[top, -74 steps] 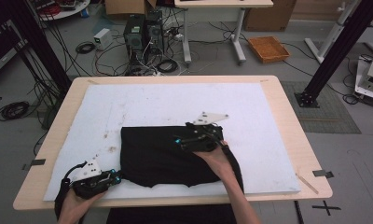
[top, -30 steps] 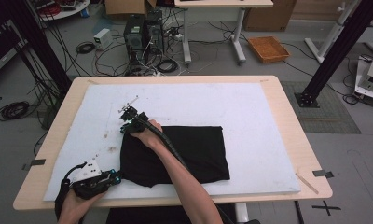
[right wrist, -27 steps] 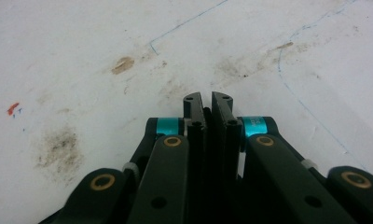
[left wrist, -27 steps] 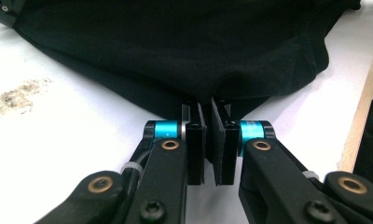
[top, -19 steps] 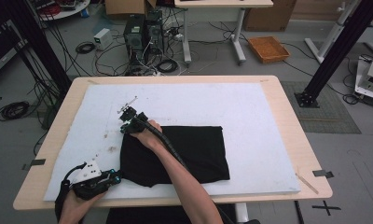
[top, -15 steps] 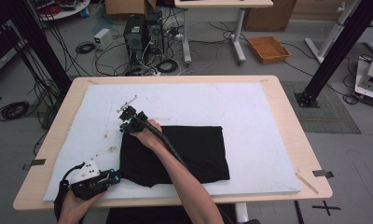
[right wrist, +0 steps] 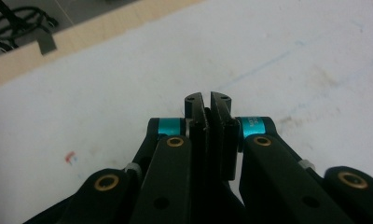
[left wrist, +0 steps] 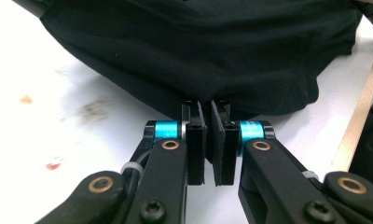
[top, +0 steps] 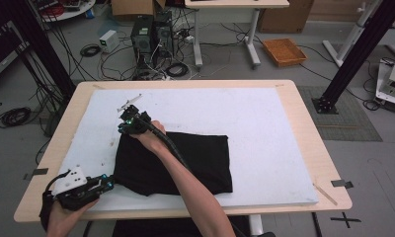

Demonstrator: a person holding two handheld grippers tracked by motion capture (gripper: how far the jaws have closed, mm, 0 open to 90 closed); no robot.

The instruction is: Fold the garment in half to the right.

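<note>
A black garment (top: pixel 195 163) lies folded on the white board (top: pixel 264 113), toward its front left. My right arm reaches across it. The right gripper (top: pixel 125 129) is at the garment's far-left corner, shut; in the right gripper view the jaws (right wrist: pixel 207 98) are pressed together with dark cloth hanging under them. The left gripper (top: pixel 108 183) is at the near-left corner by the front edge. In the left gripper view its jaws (left wrist: pixel 207 105) are shut, with the edge of the garment (left wrist: pixel 198 46) drawn up to the tips.
The board rests on a wooden table (top: pixel 316 148) with a narrow bare rim all round. Bits of tape (top: pixel 342 183) sit at the right front edge. Computers (top: pixel 153 32), cables and an orange tray (top: pixel 284 51) are on the floor beyond.
The right gripper went from the middle of the garment's far edge leftward to its far-left corner. In the last half second both grippers rose slightly with the cloth corners.
</note>
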